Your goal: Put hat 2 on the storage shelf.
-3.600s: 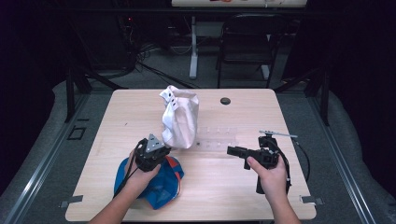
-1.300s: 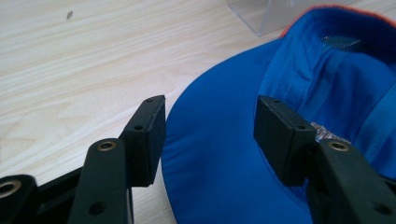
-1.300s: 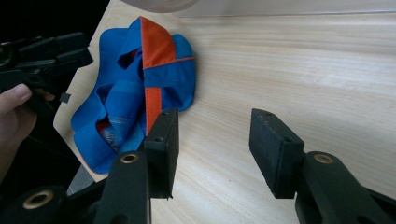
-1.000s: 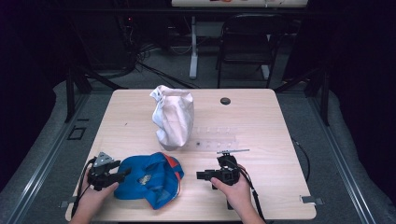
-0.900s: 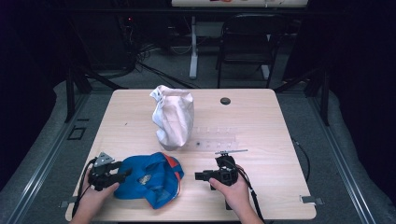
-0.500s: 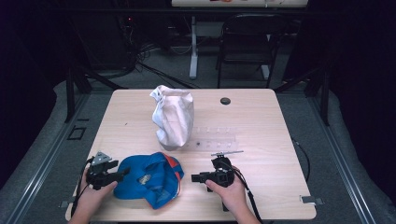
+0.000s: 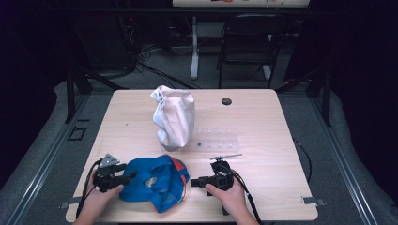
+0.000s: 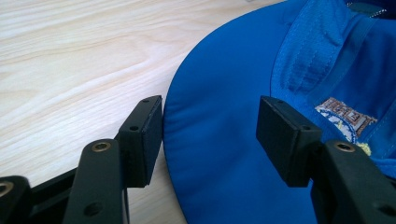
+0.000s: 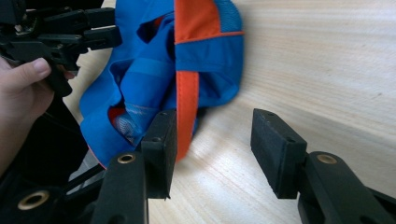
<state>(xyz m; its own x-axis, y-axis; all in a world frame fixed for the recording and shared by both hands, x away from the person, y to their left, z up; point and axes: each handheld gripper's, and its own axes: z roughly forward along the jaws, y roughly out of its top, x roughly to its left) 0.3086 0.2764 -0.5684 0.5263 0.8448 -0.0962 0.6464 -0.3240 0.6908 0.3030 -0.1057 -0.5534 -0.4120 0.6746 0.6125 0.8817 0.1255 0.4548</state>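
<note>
Blue cap (image 7: 155, 182) at table's (image 7: 281, 122) 6 o'clock edge, between left gripper (image 7: 127, 176) and right gripper (image 7: 193, 181). Both spread, right's jaws just opening, nothing pinched. Soft, light; likely best gripped by stiff brim (image 8: 219, 154).

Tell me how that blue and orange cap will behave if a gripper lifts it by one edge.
The cap lies crumpled with folds, so it will probably sag and unfold. Its brim looks smooth and flat, likely the stiffest part to pinch. It seems light thin fabric, so it may slide on the table when nudged.
</note>
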